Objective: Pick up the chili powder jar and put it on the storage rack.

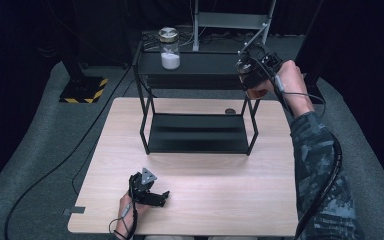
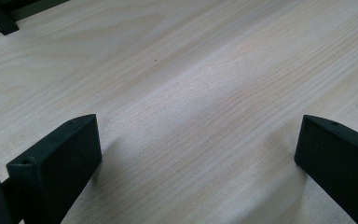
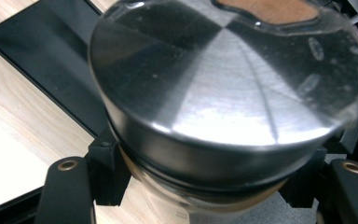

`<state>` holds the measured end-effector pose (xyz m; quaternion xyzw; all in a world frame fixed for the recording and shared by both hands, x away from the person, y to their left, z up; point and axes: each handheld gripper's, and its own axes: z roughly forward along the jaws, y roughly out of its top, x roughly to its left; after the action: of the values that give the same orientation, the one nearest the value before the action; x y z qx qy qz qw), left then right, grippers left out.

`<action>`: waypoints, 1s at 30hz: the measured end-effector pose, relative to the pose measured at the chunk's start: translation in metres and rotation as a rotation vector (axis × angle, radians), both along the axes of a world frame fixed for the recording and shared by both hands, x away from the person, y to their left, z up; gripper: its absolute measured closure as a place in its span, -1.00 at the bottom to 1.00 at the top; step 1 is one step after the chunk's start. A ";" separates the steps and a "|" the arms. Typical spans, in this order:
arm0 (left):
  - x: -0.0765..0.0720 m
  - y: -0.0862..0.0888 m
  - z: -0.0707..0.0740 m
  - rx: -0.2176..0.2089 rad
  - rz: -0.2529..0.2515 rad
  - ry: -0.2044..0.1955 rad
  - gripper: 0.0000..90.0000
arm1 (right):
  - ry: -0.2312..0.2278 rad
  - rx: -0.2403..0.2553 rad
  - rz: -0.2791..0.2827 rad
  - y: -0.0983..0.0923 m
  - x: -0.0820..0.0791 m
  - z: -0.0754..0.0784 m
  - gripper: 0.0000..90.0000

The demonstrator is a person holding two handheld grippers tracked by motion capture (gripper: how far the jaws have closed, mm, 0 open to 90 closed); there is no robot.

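A jar with a brushed metal lid (image 3: 223, 84) sits between the jaws of my right gripper (image 3: 205, 191), which is shut on its body just below the lid. In the high view, that right gripper (image 1: 250, 75) hangs at the right end of the top shelf of a black two-tier rack (image 1: 205, 65). A second jar (image 1: 170, 49), holding white powder, stands at the left end of that shelf. My left gripper (image 1: 157, 197) rests low on the wooden table (image 1: 220, 200) near its front left. Its jaws are wide open over bare wood (image 2: 198, 140).
The rack's lower shelf (image 1: 197, 132) holds nothing. A small dark round thing (image 1: 230, 111) lies on the table behind the rack. On the floor are a yellow-and-black striped base (image 1: 82, 90) at the back left, a metal frame (image 1: 230, 20) behind the rack, and trailing cables.
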<state>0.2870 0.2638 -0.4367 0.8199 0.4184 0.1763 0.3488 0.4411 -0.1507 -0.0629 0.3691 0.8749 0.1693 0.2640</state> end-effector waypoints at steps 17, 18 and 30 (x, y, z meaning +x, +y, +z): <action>0.000 0.000 0.000 0.000 0.000 0.000 -1.00 | -0.073 0.068 -0.028 -0.004 -0.003 0.010 -0.31; 0.000 0.000 0.000 0.000 0.000 0.000 -1.00 | -0.077 0.073 -0.029 -0.004 -0.003 0.010 -0.31; 0.000 0.000 0.000 0.000 0.000 0.000 -1.00 | -0.130 0.134 -0.050 -0.009 -0.004 0.011 -0.31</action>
<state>0.2870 0.2638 -0.4366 0.8200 0.4183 0.1763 0.3487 0.4367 -0.1594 -0.0522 0.3958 0.8331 0.2446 0.2991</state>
